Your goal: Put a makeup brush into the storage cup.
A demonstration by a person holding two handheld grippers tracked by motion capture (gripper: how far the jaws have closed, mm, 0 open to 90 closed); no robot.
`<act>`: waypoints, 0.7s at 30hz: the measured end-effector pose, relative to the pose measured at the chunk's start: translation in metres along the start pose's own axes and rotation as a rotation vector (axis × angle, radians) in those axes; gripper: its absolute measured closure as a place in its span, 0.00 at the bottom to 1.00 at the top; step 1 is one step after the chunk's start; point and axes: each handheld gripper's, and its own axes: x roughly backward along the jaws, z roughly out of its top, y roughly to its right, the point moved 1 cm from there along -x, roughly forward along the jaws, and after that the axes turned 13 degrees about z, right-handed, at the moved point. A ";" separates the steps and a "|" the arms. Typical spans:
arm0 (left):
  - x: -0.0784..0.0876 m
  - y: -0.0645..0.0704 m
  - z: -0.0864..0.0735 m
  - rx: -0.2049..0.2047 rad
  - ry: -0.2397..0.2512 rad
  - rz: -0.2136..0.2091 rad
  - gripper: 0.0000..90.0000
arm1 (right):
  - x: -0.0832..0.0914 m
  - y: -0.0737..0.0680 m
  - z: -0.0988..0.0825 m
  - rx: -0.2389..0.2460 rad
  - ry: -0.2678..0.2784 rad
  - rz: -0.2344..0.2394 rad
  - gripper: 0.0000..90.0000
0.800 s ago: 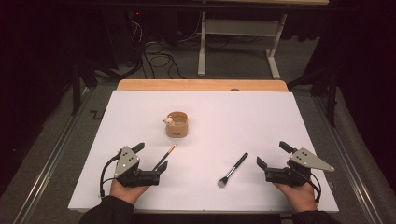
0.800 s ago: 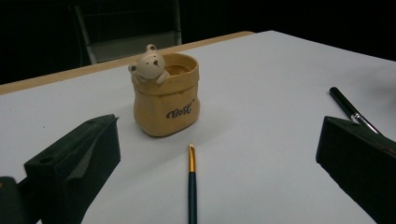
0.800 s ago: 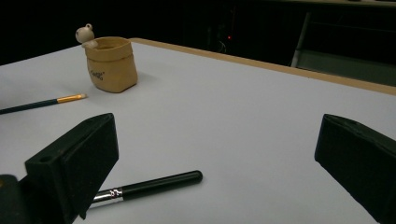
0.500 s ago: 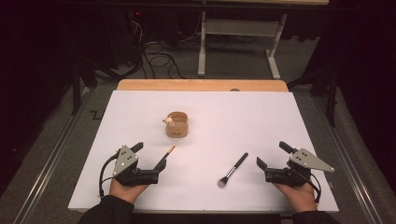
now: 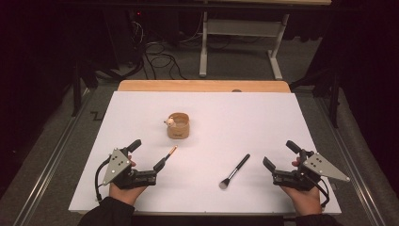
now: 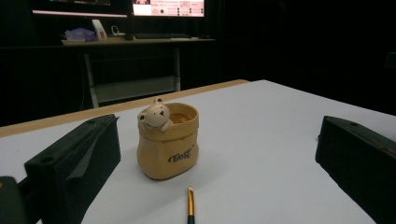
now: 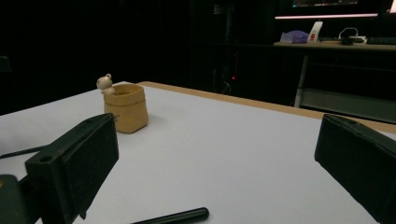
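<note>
A tan pot with a small bear on its rim (image 5: 179, 126) stands upright near the middle of the white table top (image 5: 244, 117). A thin brush with a copper-coloured end (image 5: 171, 151) lies in front of it, just right of my left gripper (image 5: 147, 155), whose jaws stand wide apart with nothing between them. In the left gripper view the pot (image 6: 168, 142) is straight ahead and the brush end (image 6: 190, 205) lies low between the jaws. A black makeup brush (image 5: 235, 170) lies left of my right gripper (image 5: 281, 155), also open and empty. Its black handle (image 7: 173, 217) lies low in the right gripper view.
The white top rests on a wooden table whose far edge (image 5: 202, 85) shows behind it. Beyond stand a white desk frame (image 5: 240, 42) and loose cables on the dark floor (image 5: 160, 59). A metal rail (image 5: 56, 155) runs along the left side.
</note>
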 end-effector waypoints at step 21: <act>-0.013 -0.008 -0.010 0.028 -0.188 0.018 0.01 | -0.009 0.014 -0.007 -0.006 -0.155 -0.021 0.01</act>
